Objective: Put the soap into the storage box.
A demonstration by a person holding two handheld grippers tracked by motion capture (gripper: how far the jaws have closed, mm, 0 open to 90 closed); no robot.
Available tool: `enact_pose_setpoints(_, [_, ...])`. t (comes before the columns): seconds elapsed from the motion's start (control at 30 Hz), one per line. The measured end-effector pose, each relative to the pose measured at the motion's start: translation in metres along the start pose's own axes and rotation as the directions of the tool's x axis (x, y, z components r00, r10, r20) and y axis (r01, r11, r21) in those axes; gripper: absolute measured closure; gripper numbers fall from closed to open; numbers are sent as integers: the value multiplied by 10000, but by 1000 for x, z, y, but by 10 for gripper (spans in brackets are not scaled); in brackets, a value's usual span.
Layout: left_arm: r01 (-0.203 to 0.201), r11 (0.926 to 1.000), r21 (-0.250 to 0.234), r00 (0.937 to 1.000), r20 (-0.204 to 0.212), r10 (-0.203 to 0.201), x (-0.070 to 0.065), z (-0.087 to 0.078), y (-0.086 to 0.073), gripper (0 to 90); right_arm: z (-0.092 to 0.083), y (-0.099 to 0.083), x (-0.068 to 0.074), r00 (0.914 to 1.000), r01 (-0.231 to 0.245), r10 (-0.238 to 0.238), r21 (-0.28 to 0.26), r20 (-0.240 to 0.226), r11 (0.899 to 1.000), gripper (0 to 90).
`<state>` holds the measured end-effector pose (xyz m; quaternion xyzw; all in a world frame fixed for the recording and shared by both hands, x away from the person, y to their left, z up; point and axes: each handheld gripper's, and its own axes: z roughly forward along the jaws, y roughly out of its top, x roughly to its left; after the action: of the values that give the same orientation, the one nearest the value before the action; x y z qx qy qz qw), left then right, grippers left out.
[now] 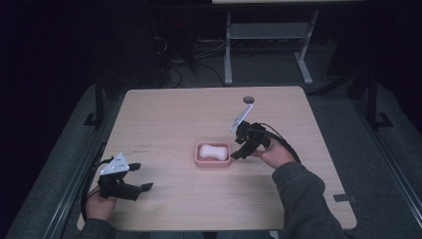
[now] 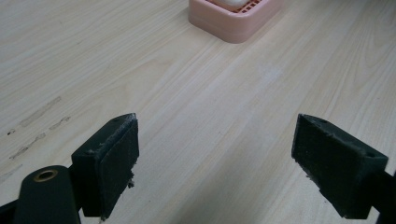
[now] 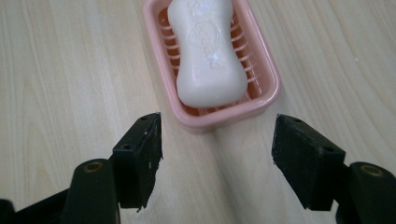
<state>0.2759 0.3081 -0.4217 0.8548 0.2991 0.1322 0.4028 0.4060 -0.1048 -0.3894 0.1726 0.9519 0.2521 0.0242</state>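
Left gripper (image 1: pixel 142 177) held low at the near left, jaws spread wide; right gripper (image 1: pixel 238 149) angled leftward from the right hand (image 1: pixel 273 152), jaws likewise parted.

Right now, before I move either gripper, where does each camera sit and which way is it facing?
High view: above the person's side, looking forward and down on the table; both forearms and grippers show.
Left gripper view: on the left gripper, looking along its open jaws across the table.
Right gripper view: on the right gripper, facing the soap.
Shared: the pink soap dish.
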Motion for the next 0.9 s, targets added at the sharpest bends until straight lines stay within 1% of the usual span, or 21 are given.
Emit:
enact_pose_setpoints(0.1, [4,10000,-4,10000,0,-4,0,0,0,148,0,-6,0,10000,-80,80,-8,-9,10000,328])
enact_pose_setpoints(0.17, [-5,10000,12,10000,-6,5,0,1,0,148,0,-8,0,9998,-204,205,92,-48,9997,321])
enact_pose_setpoints(0.23, [-10,10000,14,10000,-9,10,0,0,0,148,-2,-10,1,9998,-175,176,68,-28,9998,321])
enact_pose_setpoints(0.33, [2,10000,23,10000,-16,-2,0,0,0,148,-3,-13,2,9999,-158,159,-113,18,9998,319])
enact_pose_setpoints(0.47, [-8,10000,31,10000,-13,8,0,0,0,148,-3,-19,2,9996,-269,270,-151,28,9995,312])
enact_pose_setpoints(0.67, [-12,10000,35,10000,-19,12,0,0,0,148,-4,-27,2,9989,-470,470,-34,3,9989,301])
enact_pose_setpoints(0.77, [-7,10000,24,10000,-15,7,0,1,0,148,-7,-29,4,9991,-429,430,-221,55,9988,302])
enact_pose_setpoints(0.9, [-52,10000,48,10000,-15,52,0,1,0,148,-10,-34,7,9988,-483,486,-308,77,9984,302])
